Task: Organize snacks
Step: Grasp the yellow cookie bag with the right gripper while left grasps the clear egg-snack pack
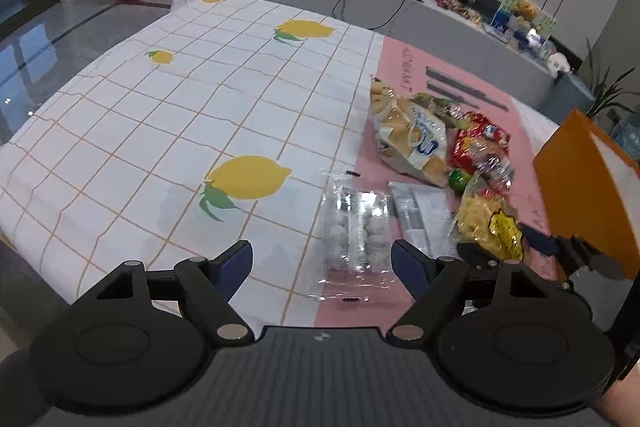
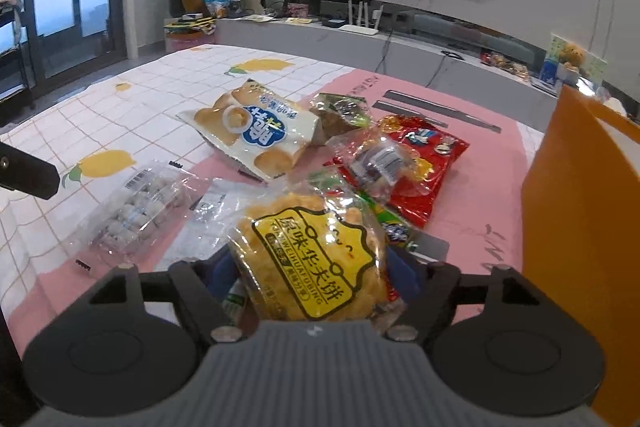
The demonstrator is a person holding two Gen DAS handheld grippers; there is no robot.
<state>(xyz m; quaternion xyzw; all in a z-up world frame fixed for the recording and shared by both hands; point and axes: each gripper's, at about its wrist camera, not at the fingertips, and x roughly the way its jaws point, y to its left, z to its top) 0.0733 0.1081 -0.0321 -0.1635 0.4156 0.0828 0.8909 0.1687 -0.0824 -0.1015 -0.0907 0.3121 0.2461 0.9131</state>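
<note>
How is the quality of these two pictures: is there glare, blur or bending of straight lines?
Left wrist view: fisheye bends the grid of the lemon tablecloth; the red snack bag is blurred; the clear plastic tray glints. Right wrist view: sharper, the yellow waffle biscuit bag label is readable, glare on its wrapper; dim indoor light.

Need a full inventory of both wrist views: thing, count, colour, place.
waffle snack bag: 1, yellow, between right gripper's fingers
white puff bag: 1, white and blue, far side of the pile
red snack bag: 1, red, pile's right
clear candy bag: 1, clear, ahead of left gripper
orange box: 1, orange, right edge
lemon tablecloth: 1, white and yellow, left
pink mat: 1, pink, under snacks
left gripper: open, empty
right gripper: around waffle bag; contact unclear
</note>
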